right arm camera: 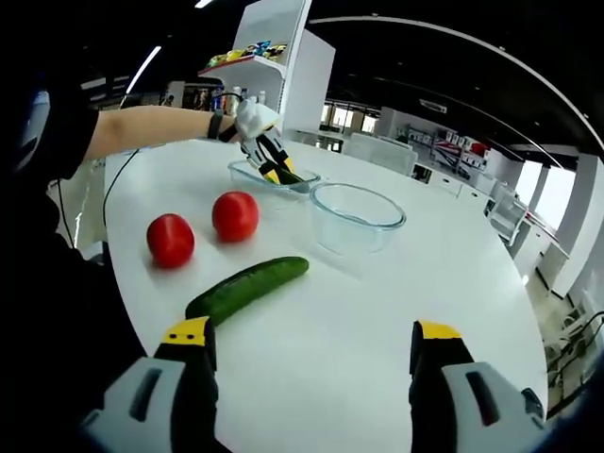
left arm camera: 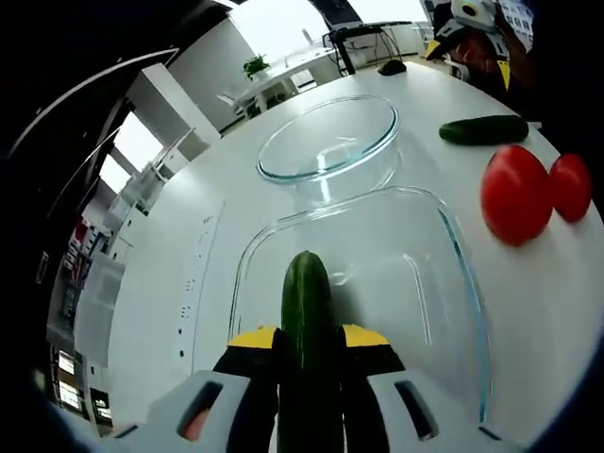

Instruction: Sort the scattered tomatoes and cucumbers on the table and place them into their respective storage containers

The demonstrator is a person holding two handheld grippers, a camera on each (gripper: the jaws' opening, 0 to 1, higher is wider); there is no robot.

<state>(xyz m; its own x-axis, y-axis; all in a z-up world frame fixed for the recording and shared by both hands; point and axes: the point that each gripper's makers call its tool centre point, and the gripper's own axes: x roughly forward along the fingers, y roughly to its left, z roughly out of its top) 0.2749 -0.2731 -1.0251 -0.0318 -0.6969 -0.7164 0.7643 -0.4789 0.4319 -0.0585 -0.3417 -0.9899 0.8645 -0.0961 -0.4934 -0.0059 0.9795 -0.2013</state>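
— Cucumbers first: 1 cucumber (left arm camera: 307, 321) is seen clamped between the jaws of the left gripper (left arm camera: 308, 342), held above the rectangular glass dish (left arm camera: 462, 274). A round glass bowl (left arm camera: 330, 137) is set just beyond it, and further right a second cucumber (left arm camera: 483, 129) and 2 tomatoes (left arm camera: 516, 193) are left lying on the white table (left arm camera: 189, 274).

— And from the other side?

— In the right gripper view, the 2 tomatoes are shown at left, the loose cucumber is pictured near the middle, and the right gripper (right arm camera: 310, 351) is held wide apart, with nothing between its jaws, short of that cucumber.

— What could be spoiled from here?

— If the held cucumber is released with its tip resting on the dish's rim, it could be tipped back onto the table. The touching tomatoes could also be set rolling if 1 is nudged.
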